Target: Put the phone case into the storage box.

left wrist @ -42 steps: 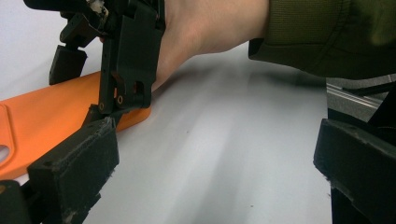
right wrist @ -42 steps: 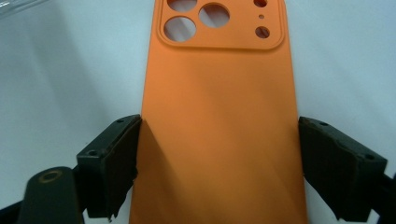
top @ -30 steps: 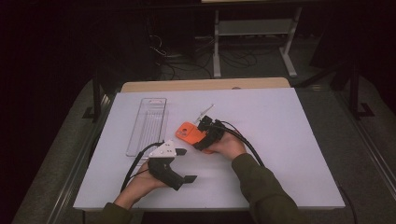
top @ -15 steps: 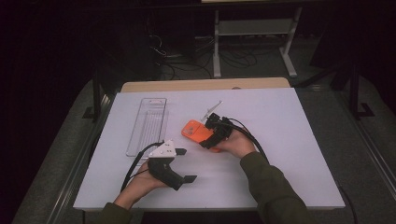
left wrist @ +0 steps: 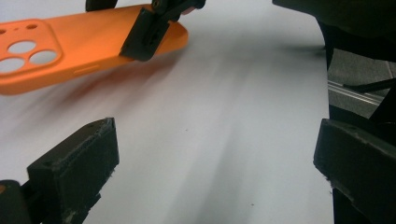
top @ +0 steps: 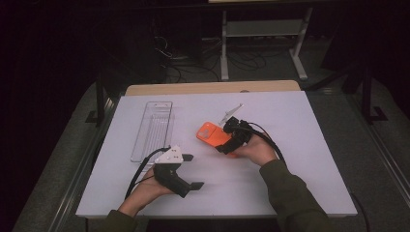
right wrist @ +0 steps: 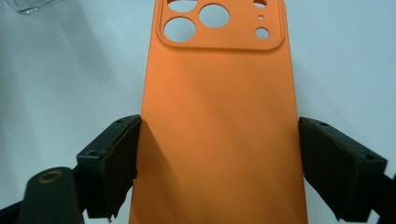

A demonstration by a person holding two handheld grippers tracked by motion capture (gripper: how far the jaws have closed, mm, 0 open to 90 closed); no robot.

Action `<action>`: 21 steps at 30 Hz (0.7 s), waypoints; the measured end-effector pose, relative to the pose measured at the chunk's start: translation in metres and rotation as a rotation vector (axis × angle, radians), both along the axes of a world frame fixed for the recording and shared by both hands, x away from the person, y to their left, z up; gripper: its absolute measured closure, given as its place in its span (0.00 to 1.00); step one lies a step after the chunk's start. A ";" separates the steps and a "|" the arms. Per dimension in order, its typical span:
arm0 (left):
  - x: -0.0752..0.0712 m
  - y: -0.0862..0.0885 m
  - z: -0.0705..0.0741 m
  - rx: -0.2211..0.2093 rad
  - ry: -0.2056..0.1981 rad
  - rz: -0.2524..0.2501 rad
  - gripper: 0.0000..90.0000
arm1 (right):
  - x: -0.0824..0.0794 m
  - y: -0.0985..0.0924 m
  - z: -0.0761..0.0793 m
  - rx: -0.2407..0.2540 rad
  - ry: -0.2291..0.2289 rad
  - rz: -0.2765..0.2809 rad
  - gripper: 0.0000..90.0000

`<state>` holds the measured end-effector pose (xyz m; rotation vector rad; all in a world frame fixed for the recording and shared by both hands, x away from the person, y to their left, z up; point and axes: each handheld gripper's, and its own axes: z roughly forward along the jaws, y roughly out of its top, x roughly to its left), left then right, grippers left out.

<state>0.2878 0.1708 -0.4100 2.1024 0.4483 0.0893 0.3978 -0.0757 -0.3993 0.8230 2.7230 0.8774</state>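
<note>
right gripper view: fingers grasping orange phone case; left gripper released.

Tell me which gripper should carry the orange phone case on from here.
Right. The right gripper already has its jaws against both long edges of the orange phone case. The left gripper sits open near the table's front edge, apart from the case, with nothing between its jaws.
</note>
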 end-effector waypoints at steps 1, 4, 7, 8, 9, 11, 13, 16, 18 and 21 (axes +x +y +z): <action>0.000 0.000 0.000 -0.003 0.001 0.001 0.00 | -0.001 -0.002 0.000 0.006 0.003 0.000 0.17; 0.001 0.000 0.000 0.009 -0.006 -0.004 0.00 | -0.003 -0.007 0.002 -0.007 -0.009 -0.003 0.17; 0.001 0.000 0.000 0.014 -0.008 -0.004 0.00 | -0.007 -0.013 0.003 0.000 -0.008 -0.006 0.17; 0.001 0.000 -0.001 0.013 -0.009 -0.003 0.00 | -0.008 -0.015 0.004 0.000 -0.006 -0.006 0.17; 0.001 0.000 -0.001 0.014 -0.011 -0.004 0.00 | -0.009 -0.017 0.004 0.006 -0.003 -0.004 0.17; 0.000 -0.001 -0.002 0.000 -0.008 -0.001 0.00 | -0.012 -0.022 0.005 0.005 -0.011 -0.018 0.17; 0.001 -0.001 -0.002 0.004 -0.009 -0.003 0.00 | -0.014 -0.028 0.005 0.009 -0.019 -0.027 0.17; 0.001 -0.001 -0.002 0.004 -0.010 -0.001 0.00 | -0.017 -0.035 0.005 0.009 -0.013 -0.032 0.17; 0.001 -0.001 -0.002 0.004 -0.010 0.000 0.00 | -0.020 -0.040 0.006 0.010 0.000 -0.041 0.17; 0.000 -0.001 -0.002 0.001 -0.005 0.003 0.00 | -0.023 -0.048 0.008 0.013 0.002 -0.042 0.17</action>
